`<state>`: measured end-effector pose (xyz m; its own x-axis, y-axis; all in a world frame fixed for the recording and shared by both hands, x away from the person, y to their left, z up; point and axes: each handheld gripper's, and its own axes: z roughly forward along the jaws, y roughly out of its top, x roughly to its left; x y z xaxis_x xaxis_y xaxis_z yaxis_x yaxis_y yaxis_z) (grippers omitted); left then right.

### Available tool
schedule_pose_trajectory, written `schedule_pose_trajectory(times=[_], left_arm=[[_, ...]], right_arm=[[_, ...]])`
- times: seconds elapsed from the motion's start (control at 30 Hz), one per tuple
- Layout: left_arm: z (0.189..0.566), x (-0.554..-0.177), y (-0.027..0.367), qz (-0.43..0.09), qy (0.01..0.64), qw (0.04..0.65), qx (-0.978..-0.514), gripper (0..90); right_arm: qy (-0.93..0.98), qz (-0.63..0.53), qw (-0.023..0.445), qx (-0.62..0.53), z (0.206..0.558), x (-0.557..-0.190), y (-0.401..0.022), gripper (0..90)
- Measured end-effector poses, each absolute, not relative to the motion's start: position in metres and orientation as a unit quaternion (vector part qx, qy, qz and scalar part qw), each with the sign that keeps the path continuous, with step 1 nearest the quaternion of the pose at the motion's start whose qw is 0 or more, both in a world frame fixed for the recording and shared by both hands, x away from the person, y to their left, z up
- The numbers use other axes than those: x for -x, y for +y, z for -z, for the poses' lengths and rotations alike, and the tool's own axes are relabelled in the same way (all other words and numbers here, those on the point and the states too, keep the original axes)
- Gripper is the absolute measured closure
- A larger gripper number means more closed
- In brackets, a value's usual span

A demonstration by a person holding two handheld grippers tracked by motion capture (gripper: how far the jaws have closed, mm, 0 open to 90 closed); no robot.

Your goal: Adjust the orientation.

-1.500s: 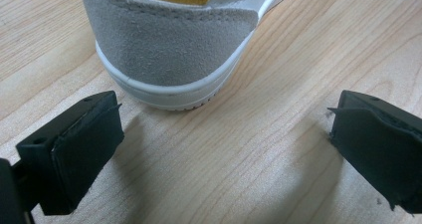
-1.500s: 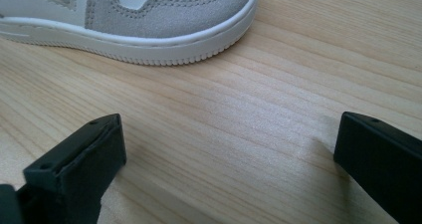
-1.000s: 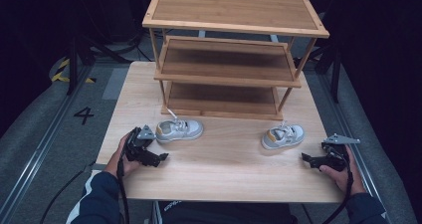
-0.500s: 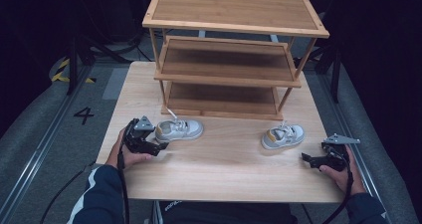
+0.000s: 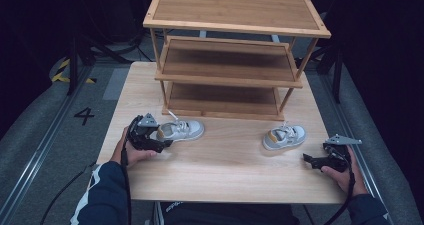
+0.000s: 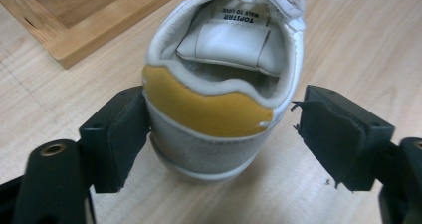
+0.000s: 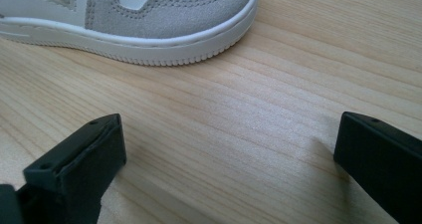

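Observation:
Two small white-and-grey shoes lie on the wooden table point(image 5: 225, 170). The left shoe point(image 5: 182, 130) has a yellow heel patch point(image 6: 209, 109). My left gripper point(image 5: 162, 137) is at that heel, and its jaws have just been closing with the heel between them. In the left gripper view point(image 6: 226, 134) one pad touches the heel's side, while the other stands a gap away. The right shoe point(image 5: 285, 136) lies toe toward my right gripper point(image 5: 307, 160). This gripper point(image 7: 229, 154) is open over bare wood, with the shoe's toe point(image 7: 164, 20) just ahead.
A three-tier wooden shelf rack point(image 5: 230, 70) stands at the back of the table, its base point(image 6: 74, 30) close behind the left shoe. Bare table lies between the two shoes and along the front edge. Dark floor surrounds the table.
My left gripper has moved forward and slightly up to the left shoe, so its jaws now flank the heel. The right gripper and both shoes have stayed in place.

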<state>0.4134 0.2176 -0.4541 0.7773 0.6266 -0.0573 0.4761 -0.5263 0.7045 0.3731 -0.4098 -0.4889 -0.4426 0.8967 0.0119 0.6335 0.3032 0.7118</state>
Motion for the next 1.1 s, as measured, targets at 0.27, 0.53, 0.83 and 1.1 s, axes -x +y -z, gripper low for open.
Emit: schedule_pose_trajectory(times=[0.27, 0.53, 0.83, 1.1], left_arm=[[0.453, -0.393, 0.206, -0.081, 0.283, 0.363, -0.884, 31.0], [0.453, -0.383, 0.194, -0.071, 0.272, 0.362, -0.889, 32.9], [0.446, -0.366, 0.183, -0.063, 0.245, 0.365, -0.896, 34.2], [0.428, -0.355, 0.178, -0.095, 0.23, 0.361, -0.899, 34.9]], right_arm=[[0.782, -0.33, 0.199, -0.489, 0.489, -0.373, -0.41, 0.3], [0.783, -0.331, 0.199, -0.488, 0.489, -0.373, -0.41, 0.2], [0.783, -0.331, 0.198, -0.487, 0.489, -0.373, -0.41, 0.3], [0.784, -0.331, 0.198, -0.487, 0.489, -0.373, -0.41, 0.3]])
